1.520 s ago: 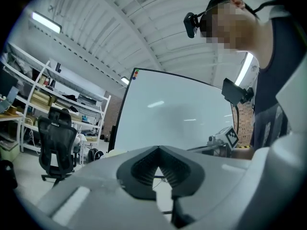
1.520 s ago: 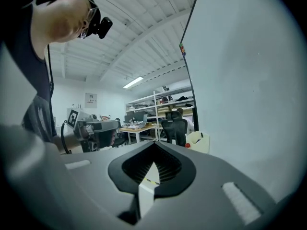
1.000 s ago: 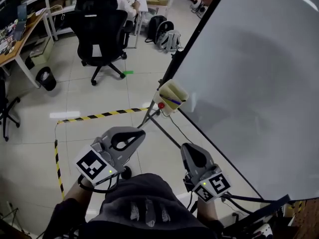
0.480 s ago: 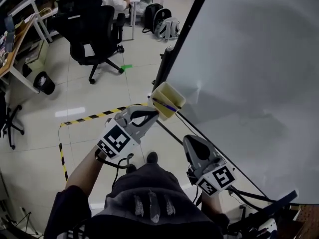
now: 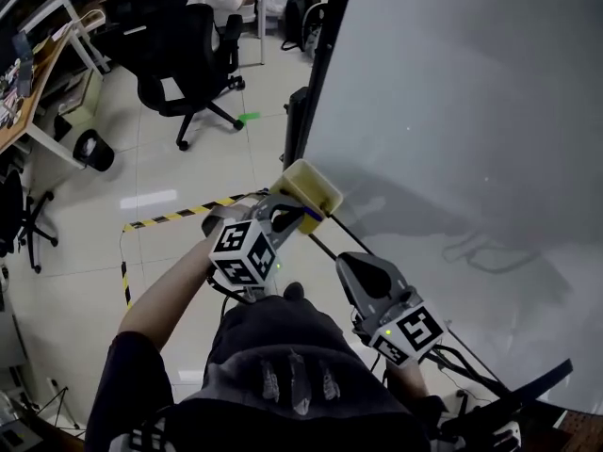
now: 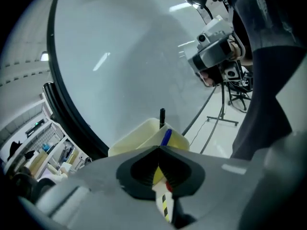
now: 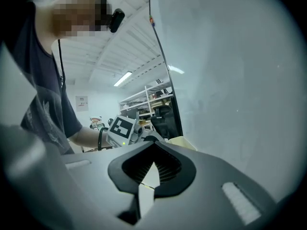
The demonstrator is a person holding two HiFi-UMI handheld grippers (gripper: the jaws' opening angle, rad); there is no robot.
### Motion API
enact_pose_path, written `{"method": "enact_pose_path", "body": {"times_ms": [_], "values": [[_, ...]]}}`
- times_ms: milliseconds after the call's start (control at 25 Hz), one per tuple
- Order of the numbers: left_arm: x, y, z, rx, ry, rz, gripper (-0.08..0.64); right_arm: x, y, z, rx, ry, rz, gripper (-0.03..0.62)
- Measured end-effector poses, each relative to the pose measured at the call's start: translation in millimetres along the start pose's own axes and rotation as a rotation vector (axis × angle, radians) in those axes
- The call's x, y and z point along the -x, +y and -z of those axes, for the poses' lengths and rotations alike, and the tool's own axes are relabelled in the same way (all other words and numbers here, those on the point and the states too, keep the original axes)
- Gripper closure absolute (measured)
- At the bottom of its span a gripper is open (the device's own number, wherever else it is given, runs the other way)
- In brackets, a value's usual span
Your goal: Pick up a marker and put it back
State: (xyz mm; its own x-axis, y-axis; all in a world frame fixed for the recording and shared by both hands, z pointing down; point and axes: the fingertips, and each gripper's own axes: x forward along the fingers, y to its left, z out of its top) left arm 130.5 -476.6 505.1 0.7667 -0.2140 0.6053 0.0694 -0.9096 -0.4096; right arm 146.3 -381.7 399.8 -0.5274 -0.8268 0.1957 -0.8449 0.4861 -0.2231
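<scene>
**Two tools, two markers, one holder**

Two markers stand in one pale yellow holder (image 5: 307,188) fixed at the lower edge of the whiteboard (image 5: 471,130): a black marker (image 6: 162,115) poking above the rim and a blue marker (image 6: 166,137) leaning just beside it. The left tool (image 5: 290,217) is right at the holder with its jaws clenched tip to tip and gripping nothing; both markers lie beyond the tips, untouched. The right tool (image 5: 353,269) hangs lower, near the board's frame and apart from the holder, jaws likewise pressed together and empty.

One large grey whiteboard fills the right of the head view. Below is a glossy pale tiled floor (image 5: 188,172) crossed by one line of yellow-black tape (image 5: 179,217). Farther back stand one black office chair (image 5: 174,50), one dark bin (image 5: 94,149) and a wooden bench (image 5: 33,73) at the left edge.
</scene>
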Motion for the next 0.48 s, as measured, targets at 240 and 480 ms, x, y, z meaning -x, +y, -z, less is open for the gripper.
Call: {"method": "enact_pose_path", "body": {"times_ms": [240, 480], "values": [[-9, -2, -5, -0.041, 0.028, 0.084, 0.511, -5, -9, -6, -0.020, -0.022, 0.045, 0.591], [-11, -9, -5, -0.066, 0.079, 0.206, 0.492, -5, -12, -7, -0.046, -0.032, 0.092, 0.592]]}}
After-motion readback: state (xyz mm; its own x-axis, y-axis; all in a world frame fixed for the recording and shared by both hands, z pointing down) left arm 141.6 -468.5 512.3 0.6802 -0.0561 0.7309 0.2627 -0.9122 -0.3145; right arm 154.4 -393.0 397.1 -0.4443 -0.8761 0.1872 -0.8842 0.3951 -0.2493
